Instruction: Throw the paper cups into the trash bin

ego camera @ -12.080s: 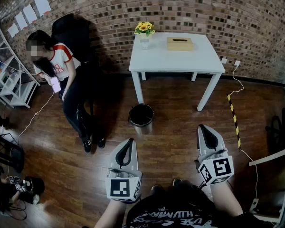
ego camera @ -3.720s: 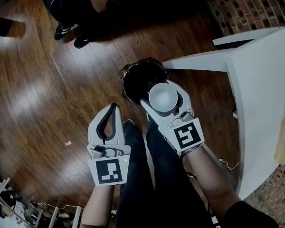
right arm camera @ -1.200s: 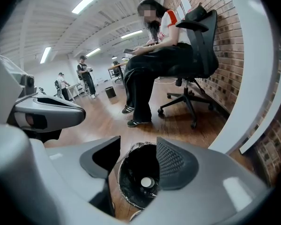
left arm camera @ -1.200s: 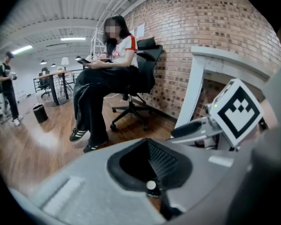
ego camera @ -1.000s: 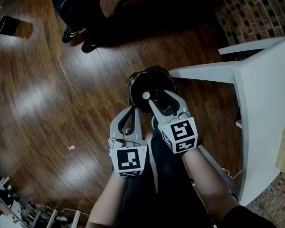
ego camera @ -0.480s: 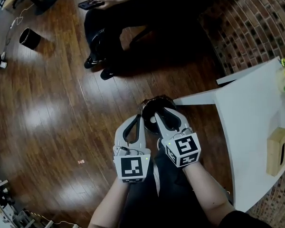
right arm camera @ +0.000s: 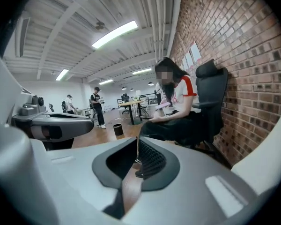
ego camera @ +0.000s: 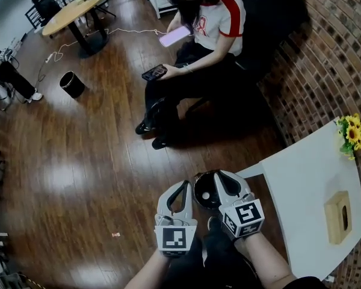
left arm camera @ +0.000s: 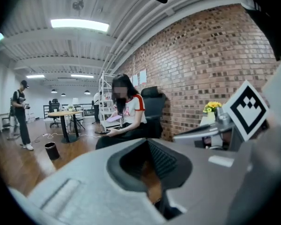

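The black trash bin (ego camera: pixel 203 192) stands on the wood floor by the white table's corner, partly hidden between my two grippers. No paper cup shows in any view. My left gripper (ego camera: pixel 184 185) is shut and empty, left of the bin's mouth. My right gripper (ego camera: pixel 218 176) hangs over the bin's right rim; its jaws have just been closing and nothing is between them. In the left gripper view the jaw tips (left arm camera: pixel 147 142) meet. The right gripper view shows the same, with its tips (right arm camera: pixel 136 139) together and pointing across the room.
The white table (ego camera: pixel 301 185) at the right bears a vase of yellow flowers (ego camera: pixel 351 134) and a wooden tissue box (ego camera: pixel 338 217). A person (ego camera: pixel 198 41) sits in a dark chair by the brick wall. A second small black bin (ego camera: pixel 72 84) stands far left near a round table (ego camera: pixel 78 8).
Both grippers have risen away from the bin, which now looks smaller. The right jaws, open a second ago, have shut. The head view has lifted and takes in the seated person.
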Tool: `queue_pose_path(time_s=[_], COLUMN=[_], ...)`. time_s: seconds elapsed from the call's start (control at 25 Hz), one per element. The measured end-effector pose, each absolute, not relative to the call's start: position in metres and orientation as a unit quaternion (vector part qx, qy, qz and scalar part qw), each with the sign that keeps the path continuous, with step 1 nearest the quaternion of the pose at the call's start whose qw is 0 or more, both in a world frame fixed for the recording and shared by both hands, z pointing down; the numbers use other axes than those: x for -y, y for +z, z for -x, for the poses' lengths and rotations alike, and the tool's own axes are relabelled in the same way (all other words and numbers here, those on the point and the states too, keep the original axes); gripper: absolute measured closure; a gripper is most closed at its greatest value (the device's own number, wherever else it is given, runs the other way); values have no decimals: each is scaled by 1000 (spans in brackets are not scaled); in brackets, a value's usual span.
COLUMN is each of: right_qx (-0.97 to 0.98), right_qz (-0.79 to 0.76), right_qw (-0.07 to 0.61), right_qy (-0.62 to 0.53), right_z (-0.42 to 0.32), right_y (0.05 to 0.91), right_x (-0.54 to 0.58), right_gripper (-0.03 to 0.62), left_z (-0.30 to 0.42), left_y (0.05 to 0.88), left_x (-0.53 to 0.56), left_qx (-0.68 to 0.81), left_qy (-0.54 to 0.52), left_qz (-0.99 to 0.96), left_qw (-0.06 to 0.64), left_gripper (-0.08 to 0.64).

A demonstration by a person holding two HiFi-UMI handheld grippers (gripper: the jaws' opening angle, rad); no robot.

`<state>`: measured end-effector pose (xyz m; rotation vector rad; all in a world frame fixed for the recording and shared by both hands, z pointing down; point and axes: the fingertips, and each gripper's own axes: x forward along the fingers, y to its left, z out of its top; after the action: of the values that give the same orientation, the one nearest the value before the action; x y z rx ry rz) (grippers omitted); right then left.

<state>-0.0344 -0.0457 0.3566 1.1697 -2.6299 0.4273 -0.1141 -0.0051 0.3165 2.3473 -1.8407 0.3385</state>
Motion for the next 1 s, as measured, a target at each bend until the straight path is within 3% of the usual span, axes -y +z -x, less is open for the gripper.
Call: queue_pose_path(time_s=[0.56, 1.0], right_qx=[922, 927], right_qz=[-378, -375], right_qw=[31, 3], right_qy=[71, -14], right_z=[40, 42], right_y=[238, 193], right_x=[39, 18], right_gripper=[584, 584], left_z=[129, 123], left_y=[205, 177], left_x=[-12, -21], left_qx=[646, 641], left_qy=[41, 19], left_qz=[-762, -767], left_qw=[13, -12], left_gripper=[555, 555])
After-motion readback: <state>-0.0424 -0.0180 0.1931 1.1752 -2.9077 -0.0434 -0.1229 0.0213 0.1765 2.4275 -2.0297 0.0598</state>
